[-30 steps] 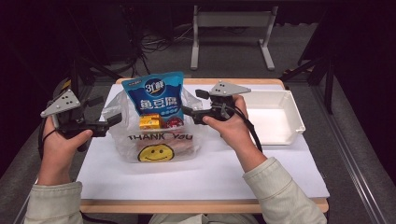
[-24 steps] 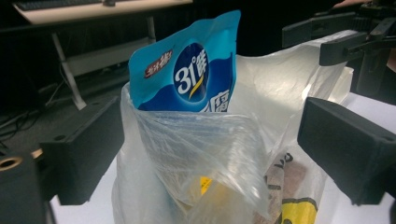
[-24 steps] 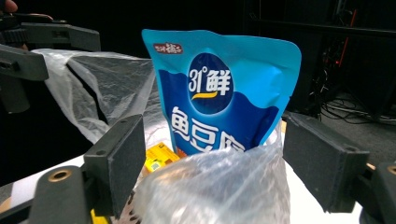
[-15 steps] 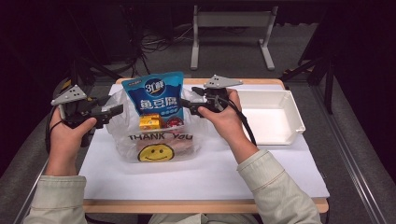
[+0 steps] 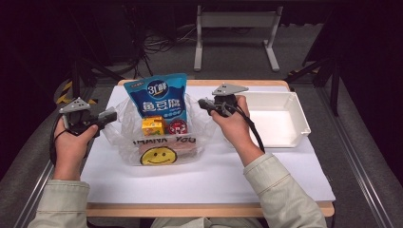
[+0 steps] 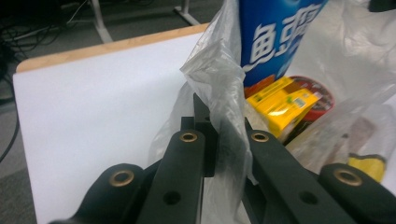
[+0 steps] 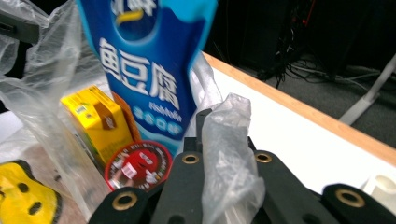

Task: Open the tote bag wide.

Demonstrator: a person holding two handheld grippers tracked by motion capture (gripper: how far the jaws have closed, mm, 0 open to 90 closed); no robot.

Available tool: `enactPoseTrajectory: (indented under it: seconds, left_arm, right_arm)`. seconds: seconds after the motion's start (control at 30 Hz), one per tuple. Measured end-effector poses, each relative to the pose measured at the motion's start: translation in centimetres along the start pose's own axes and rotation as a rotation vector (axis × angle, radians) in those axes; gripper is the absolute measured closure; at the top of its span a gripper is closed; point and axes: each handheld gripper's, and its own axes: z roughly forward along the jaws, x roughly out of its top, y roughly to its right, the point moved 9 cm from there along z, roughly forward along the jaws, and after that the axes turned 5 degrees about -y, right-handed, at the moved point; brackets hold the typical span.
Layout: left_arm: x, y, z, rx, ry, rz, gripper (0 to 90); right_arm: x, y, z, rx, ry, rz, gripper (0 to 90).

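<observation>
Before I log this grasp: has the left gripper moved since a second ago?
Yes. The left gripper has come rightward toward the plastic bag, away from the table's left edge; its jaws have just been closing and now pinch the bag's handle.

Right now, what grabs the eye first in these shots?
A clear plastic bag with a yellow smiley face stands mid-table, a tall blue snack pouch sticking out above a yellow carton. The left gripper and right gripper each pinch one bag handle. A white tray sits at the right.
</observation>
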Motion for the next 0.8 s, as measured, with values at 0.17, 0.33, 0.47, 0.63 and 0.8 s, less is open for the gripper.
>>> enactPoseTrajectory:
  seconds: [0.17, 0.33, 0.47, 0.63, 0.8]
  left_arm:
    - [-1.4, -0.6, 0.6, -0.007, -0.009, -0.027, 89.3]
    - [-2.5, -1.2, 1.7, 0.003, -0.021, -0.046, 89.4]
    - [-3.4, -1.8, 2.5, 0.019, -0.039, -0.066, 89.4]
    - [-4.6, -2.1, 3.4, 0.013, -0.064, -0.086, 89.5]
    - [-5.6, -2.2, 4.2, 0.011, -0.087, -0.094, 89.4]
  right_arm:
    - [-1.5, 0.2, 0.5, 0.004, -0.019, 0.015, 88.5]
    - [-2.9, 0.3, 1.2, -0.001, -0.041, 0.027, 88.2]
    - [-3.6, 0.5, 1.6, -0.018, -0.061, 0.013, 88.2]
    - [-4.2, 0.7, 1.9, -0.021, -0.078, 0.016, 88.3]
    - [-5.0, 0.8, 2.2, -0.023, -0.101, 0.019, 88.3]
